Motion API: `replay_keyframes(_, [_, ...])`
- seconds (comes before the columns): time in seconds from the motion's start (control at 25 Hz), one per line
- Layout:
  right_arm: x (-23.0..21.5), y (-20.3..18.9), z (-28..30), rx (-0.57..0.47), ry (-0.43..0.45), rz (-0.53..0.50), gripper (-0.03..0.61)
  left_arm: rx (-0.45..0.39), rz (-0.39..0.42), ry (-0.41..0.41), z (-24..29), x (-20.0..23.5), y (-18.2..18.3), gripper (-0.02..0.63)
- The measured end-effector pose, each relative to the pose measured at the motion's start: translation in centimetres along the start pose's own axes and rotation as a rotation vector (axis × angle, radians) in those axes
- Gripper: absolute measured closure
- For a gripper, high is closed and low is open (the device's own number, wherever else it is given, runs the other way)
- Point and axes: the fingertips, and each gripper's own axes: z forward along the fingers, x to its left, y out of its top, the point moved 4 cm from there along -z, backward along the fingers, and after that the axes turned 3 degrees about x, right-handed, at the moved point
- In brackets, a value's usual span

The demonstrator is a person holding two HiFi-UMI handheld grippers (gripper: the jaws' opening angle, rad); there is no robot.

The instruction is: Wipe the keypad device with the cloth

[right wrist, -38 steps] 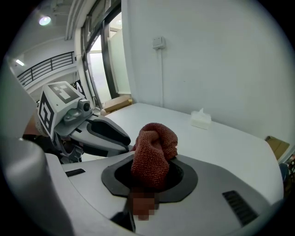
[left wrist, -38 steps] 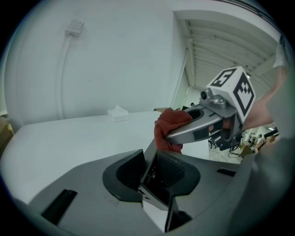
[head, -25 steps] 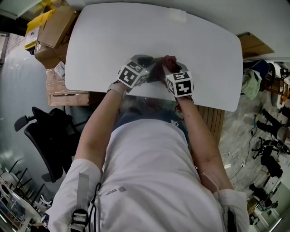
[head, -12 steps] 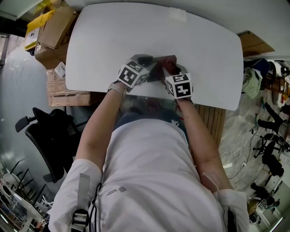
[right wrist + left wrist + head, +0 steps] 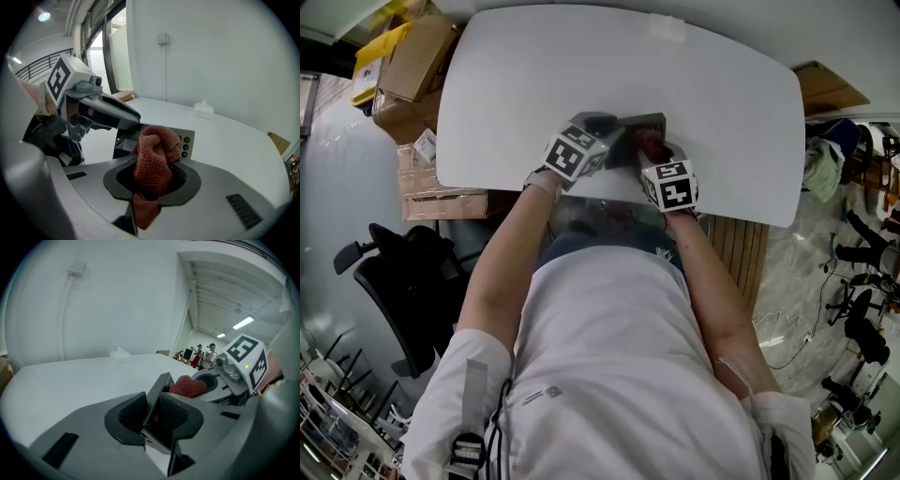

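Two grippers share the work. The left gripper (image 5: 155, 417) has its jaws clamped on one edge of the keypad device (image 5: 187, 139), holding it tilted on edge over the white table (image 5: 722, 112), probably so that the button face is turned toward the cloth (image 5: 154, 161). The right gripper (image 5: 152, 183) pinches that bunched red cloth, with the loose wad at the device's face, placed for rubbing.
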Motion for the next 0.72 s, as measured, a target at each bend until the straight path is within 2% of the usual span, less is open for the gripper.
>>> replay_keyframes(0.72, [0.8,-5.6,1.1,0.120,0.033,0.025,0.486,-0.003,-0.008,0.014,0.0,0.1,0.0,0.517])
